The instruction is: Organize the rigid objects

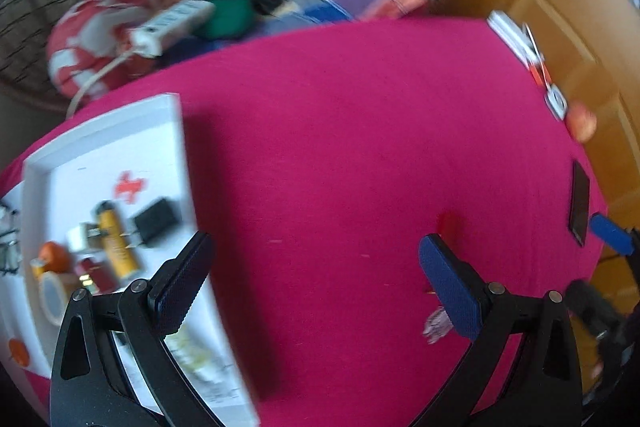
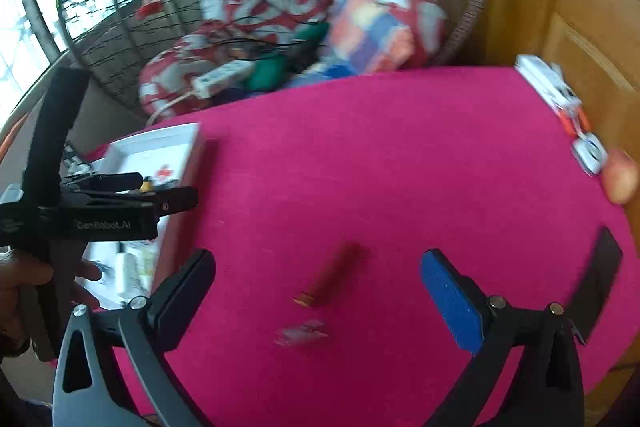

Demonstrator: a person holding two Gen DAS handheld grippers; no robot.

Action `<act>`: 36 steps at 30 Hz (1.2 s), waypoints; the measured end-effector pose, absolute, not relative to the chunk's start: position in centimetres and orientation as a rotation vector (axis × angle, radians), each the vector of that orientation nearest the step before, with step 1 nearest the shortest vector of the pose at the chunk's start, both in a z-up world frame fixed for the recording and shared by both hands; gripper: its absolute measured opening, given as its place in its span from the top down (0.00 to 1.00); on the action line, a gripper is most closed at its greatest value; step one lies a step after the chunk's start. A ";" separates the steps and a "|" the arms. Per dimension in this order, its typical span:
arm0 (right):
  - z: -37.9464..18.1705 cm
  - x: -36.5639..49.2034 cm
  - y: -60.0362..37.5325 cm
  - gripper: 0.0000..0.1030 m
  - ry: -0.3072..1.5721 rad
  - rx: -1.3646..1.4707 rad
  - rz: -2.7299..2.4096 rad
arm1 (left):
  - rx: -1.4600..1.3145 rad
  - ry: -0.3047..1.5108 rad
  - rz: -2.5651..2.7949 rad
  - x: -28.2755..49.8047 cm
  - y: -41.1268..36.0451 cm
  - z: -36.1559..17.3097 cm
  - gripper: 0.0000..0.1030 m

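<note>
We hold both grippers spread and empty over the pink tablecloth — left gripper, right gripper. A small red cylinder lies on the cloth between the right fingers, untouched. The white tray sits left, holding a yellow tube and black adapter.

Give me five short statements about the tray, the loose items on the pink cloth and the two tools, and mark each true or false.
1. The white tray already holds several items, including a yellow lighter. True.
2. The right tool is shut on the small red cylinder. False: it is open, and the cylinder lies on the pink cloth between its fingers.
3. The left tool is open and holds nothing. True.
4. The apple sits in the tray. False: it is at the cloth's far right edge.
5. A flat black object lies on the cloth's right side. True.
</note>
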State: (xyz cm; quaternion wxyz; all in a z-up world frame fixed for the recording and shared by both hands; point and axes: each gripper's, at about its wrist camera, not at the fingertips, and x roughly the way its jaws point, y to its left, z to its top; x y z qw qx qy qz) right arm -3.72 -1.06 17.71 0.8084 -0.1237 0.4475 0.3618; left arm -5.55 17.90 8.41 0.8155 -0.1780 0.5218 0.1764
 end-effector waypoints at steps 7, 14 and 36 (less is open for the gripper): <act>16.4 -0.6 -7.8 0.00 1.022 -0.185 0.632 | -0.286 1.227 0.247 -1.1 12.9 4.4 0.01; 15.9 0.8 -10.8 0.00 1.049 -0.154 0.582 | -0.154 1.293 0.215 1.2 9.2 2.3 0.42; 12.0 -3.1 -2.5 0.00 1.109 -0.421 0.934 | -0.390 1.122 0.307 -4.8 13.5 8.5 0.89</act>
